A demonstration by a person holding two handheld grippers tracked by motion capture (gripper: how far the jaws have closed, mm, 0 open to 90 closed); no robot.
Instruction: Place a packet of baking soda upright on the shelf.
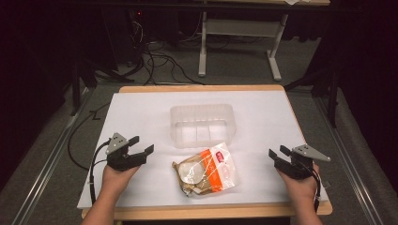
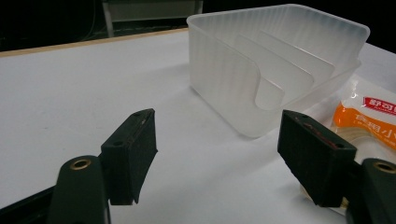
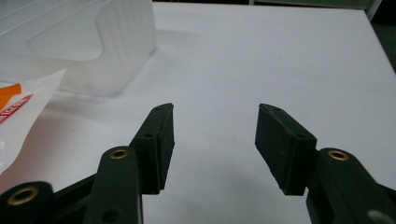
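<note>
Both the left gripper (image 1: 142,146) and right gripper (image 1: 278,152) stand open and empty, while the snack bag (image 1: 206,169), bottom centre below the plastic bin (image 1: 202,124), looks light, crinkly, slippery, best pinched at its edge.

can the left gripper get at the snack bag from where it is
Probably yes. The left gripper is open, with bare white table between it and the snack bag. The plastic tub stands behind the bag, out of the way.
</note>
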